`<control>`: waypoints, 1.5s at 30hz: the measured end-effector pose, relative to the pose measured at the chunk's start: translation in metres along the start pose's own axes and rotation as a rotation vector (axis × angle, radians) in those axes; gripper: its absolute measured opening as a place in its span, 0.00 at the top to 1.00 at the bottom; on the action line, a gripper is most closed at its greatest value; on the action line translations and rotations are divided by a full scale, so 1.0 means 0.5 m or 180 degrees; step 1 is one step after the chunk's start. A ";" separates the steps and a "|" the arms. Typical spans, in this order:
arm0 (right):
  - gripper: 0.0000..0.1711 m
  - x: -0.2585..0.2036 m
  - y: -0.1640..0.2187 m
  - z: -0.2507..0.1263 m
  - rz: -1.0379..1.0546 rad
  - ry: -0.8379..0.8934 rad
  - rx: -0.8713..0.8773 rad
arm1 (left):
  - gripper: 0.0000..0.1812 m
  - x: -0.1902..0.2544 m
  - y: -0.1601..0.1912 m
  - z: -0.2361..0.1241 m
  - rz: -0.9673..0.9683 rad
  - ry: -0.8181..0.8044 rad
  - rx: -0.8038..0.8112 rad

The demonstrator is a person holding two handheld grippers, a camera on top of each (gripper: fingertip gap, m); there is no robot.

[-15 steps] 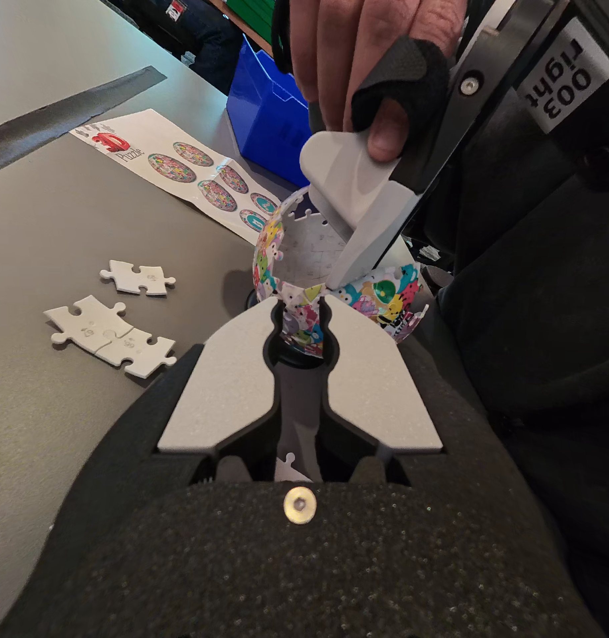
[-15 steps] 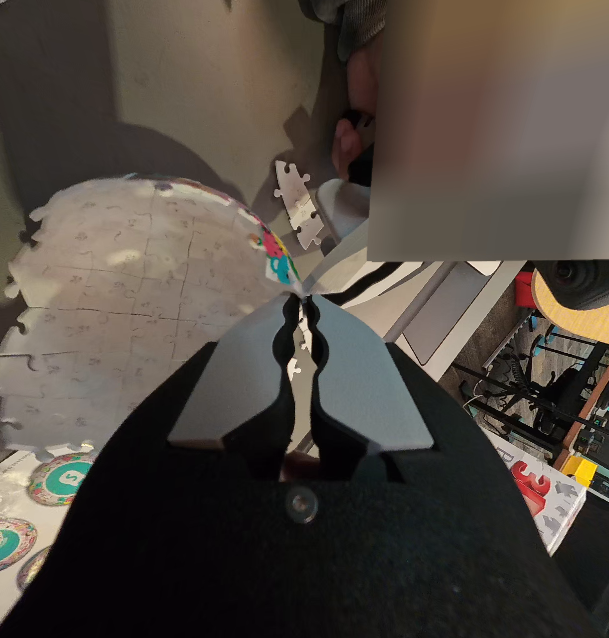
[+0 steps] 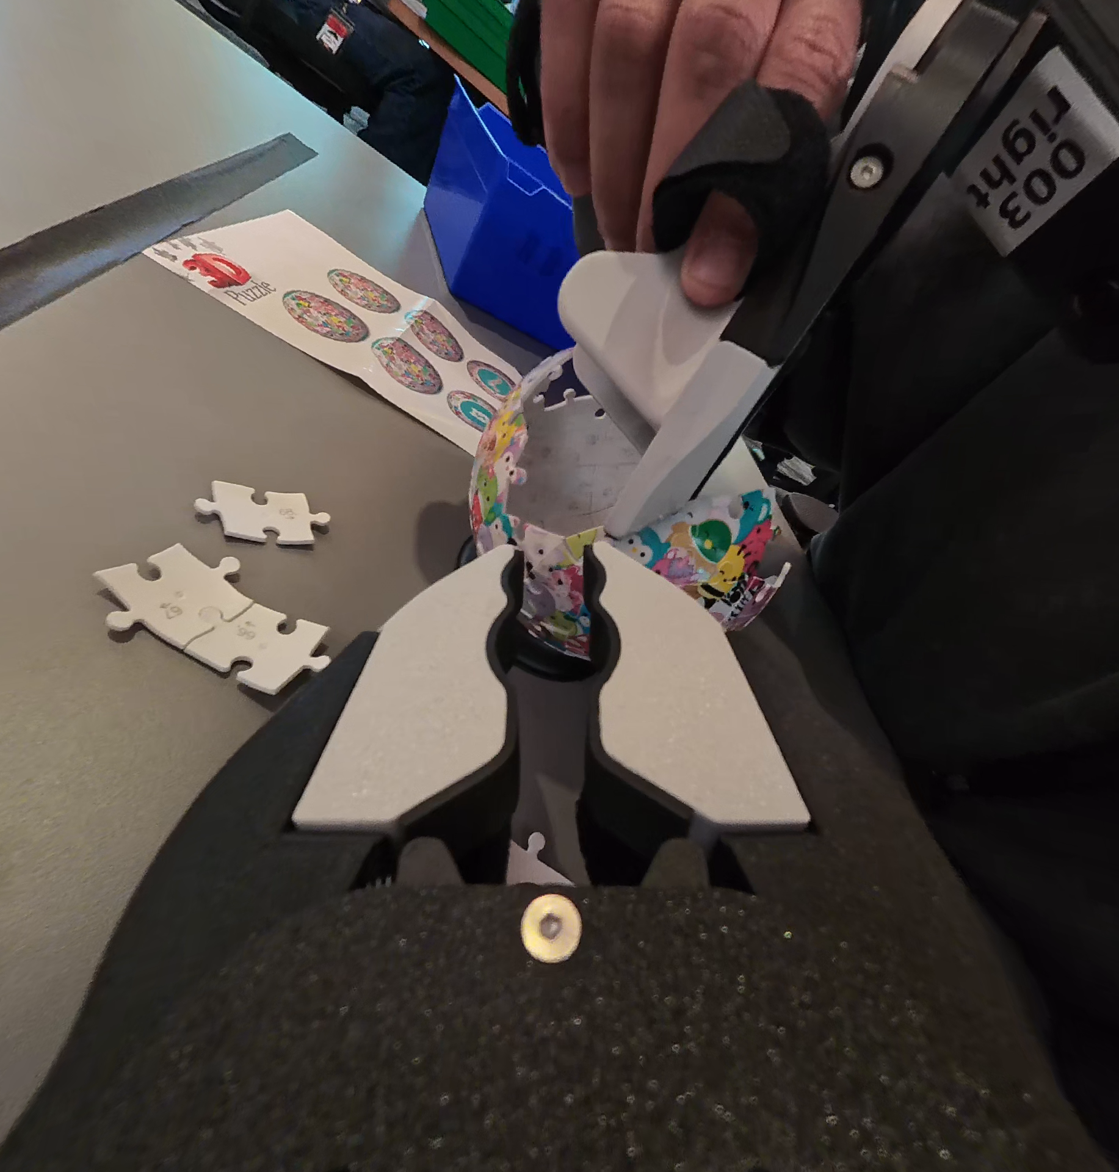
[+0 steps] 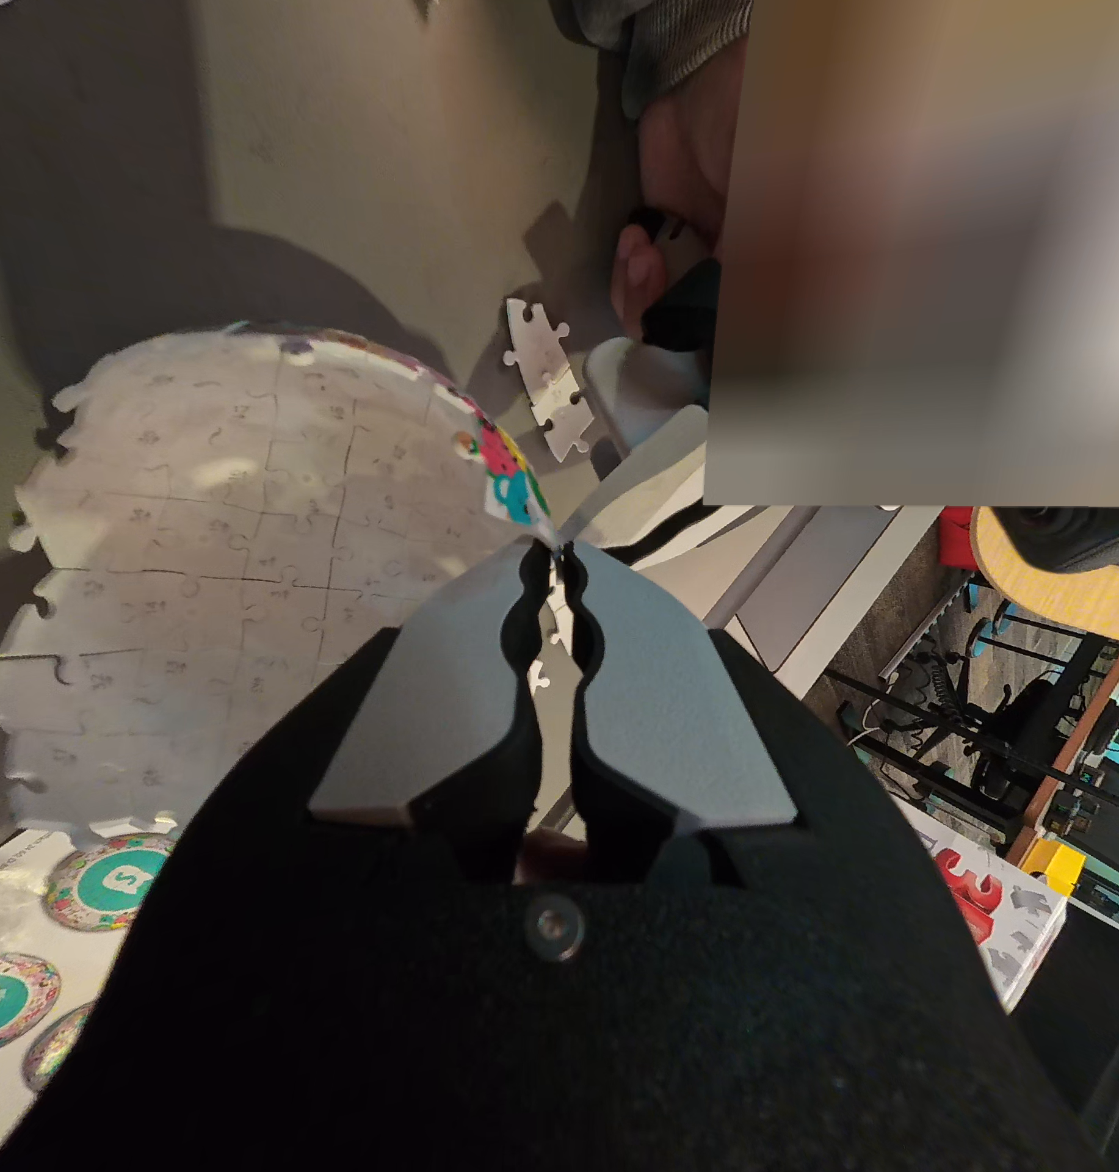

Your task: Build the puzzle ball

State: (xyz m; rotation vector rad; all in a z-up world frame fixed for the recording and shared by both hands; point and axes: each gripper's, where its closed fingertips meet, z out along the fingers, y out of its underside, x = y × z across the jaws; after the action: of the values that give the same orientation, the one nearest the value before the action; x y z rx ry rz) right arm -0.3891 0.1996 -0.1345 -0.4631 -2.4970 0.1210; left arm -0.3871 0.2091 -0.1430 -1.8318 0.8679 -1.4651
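Little has shifted: both grippers, left gripper point(image 3: 555, 558) and right gripper point(image 4: 553, 550), keep jaws clamped on the half-built puzzle ball's point(image 3: 696, 558) rim; loose pieces point(image 3: 208, 618) lie on the table point(image 3: 100, 444) beside the ball.

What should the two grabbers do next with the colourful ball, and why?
Probably press the rim piece gently into place. The left gripper has its jaws closed on the near rim of the half-built puzzle ball, and the right gripper pinches the same rim edge from above. The top is open, and loose white pieces wait on the table.
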 end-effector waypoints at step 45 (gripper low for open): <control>0.97 0.001 -0.004 0.003 -0.0142 0.0072 -0.0064 | 0.90 0.006 0.002 0.003 -0.0091 0.0114 0.0003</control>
State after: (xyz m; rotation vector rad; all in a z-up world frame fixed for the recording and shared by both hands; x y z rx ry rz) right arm -0.3908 0.1981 -0.1350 -0.4146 -2.4866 0.0728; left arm -0.3854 0.2063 -0.1422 -1.8294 0.8615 -1.5198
